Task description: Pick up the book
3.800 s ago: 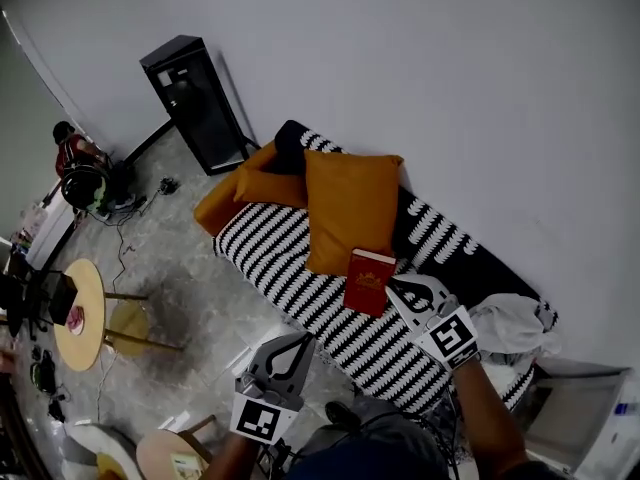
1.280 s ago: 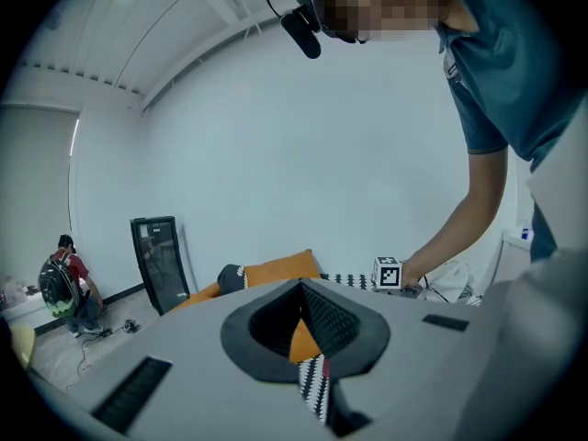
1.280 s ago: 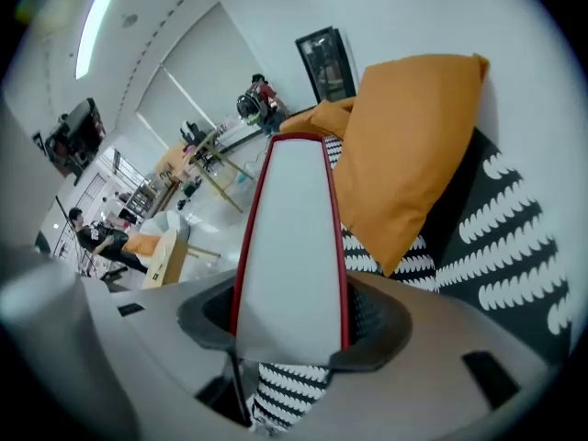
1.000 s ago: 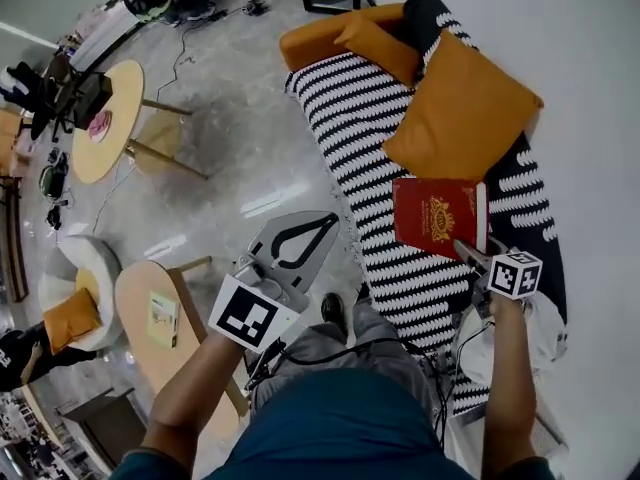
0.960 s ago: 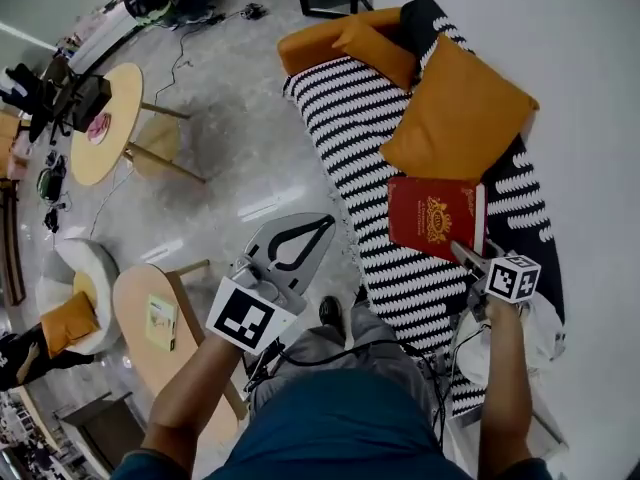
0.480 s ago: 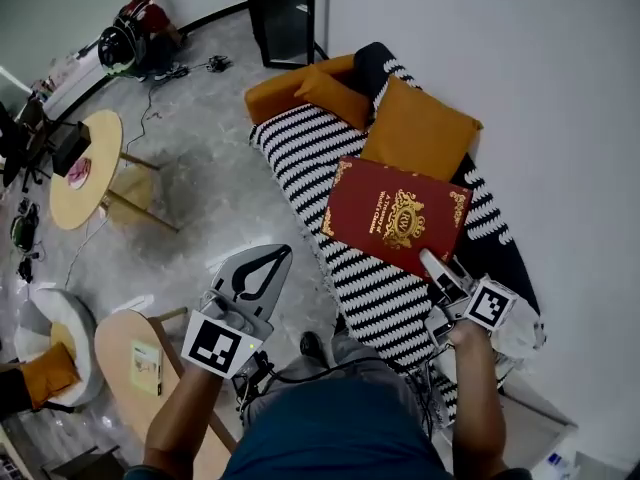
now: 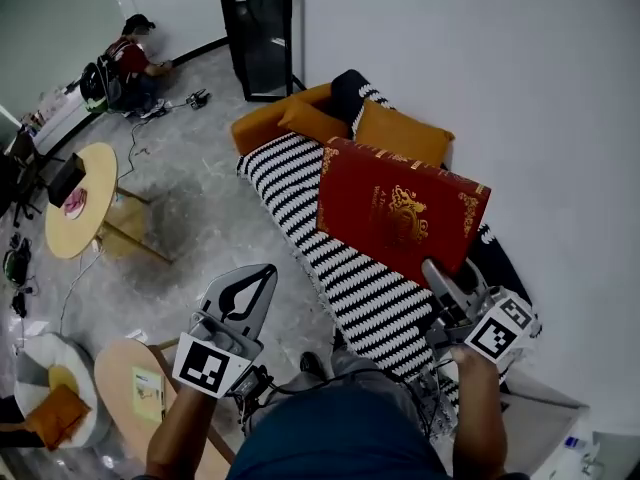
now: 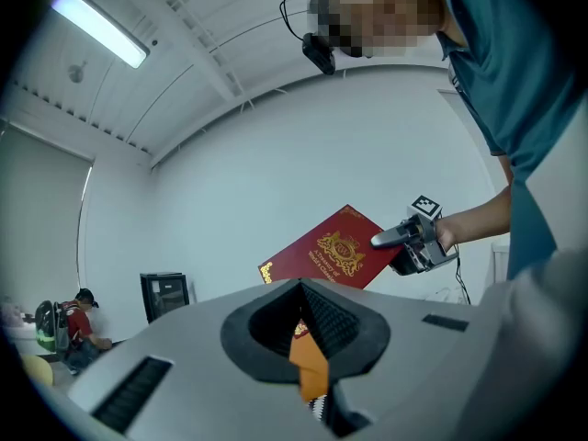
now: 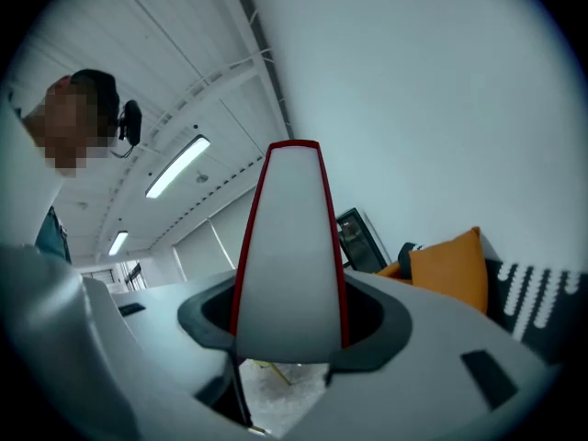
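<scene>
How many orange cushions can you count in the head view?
4 cushions. Three on the sofa: one at its far end, one beside it, one behind the book. The fourth is on the chair, lower left. The book may hide others.

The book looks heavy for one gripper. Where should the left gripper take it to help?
Probably the book's free left edge, coming from the person's left. The right gripper is shut on its lower right edge, so the tilted cover reaches out leftward. That thin edge is bare and nearest the left gripper, whose jaws are together and must open first.
</scene>
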`<state>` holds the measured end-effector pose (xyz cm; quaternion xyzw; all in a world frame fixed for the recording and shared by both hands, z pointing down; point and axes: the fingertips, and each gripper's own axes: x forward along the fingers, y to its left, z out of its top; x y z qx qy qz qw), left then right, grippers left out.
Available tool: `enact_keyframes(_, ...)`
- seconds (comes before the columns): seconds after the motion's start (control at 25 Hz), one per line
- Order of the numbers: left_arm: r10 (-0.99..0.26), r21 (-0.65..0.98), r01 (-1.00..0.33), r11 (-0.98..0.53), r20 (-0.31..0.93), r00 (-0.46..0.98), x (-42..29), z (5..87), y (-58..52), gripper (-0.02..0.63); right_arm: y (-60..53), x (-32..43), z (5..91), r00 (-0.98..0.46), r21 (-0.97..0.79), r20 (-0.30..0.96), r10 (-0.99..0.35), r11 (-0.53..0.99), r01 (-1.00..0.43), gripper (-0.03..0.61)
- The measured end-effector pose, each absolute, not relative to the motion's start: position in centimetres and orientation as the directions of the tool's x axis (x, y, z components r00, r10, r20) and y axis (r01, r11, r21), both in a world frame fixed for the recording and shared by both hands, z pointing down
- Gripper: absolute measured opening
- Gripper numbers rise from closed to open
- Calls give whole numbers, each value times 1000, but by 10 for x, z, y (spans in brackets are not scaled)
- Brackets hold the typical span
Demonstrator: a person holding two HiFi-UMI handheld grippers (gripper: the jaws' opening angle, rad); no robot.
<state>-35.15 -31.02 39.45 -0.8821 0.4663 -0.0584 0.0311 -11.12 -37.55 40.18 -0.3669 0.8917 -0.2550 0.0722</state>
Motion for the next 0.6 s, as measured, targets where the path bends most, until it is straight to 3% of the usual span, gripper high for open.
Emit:
enact_keyframes(0.36,-792,-147,-781,-607,39,609,-340,368,-281,5,-308,-105,314,-677,-152,-20,-736,671,-725,253)
enact_keyframes(0.6,-782,-171,-767,-619,35,623,-320,357,-257,5,-261,-88,288,-678,-39,-50,-733,680,-732,253)
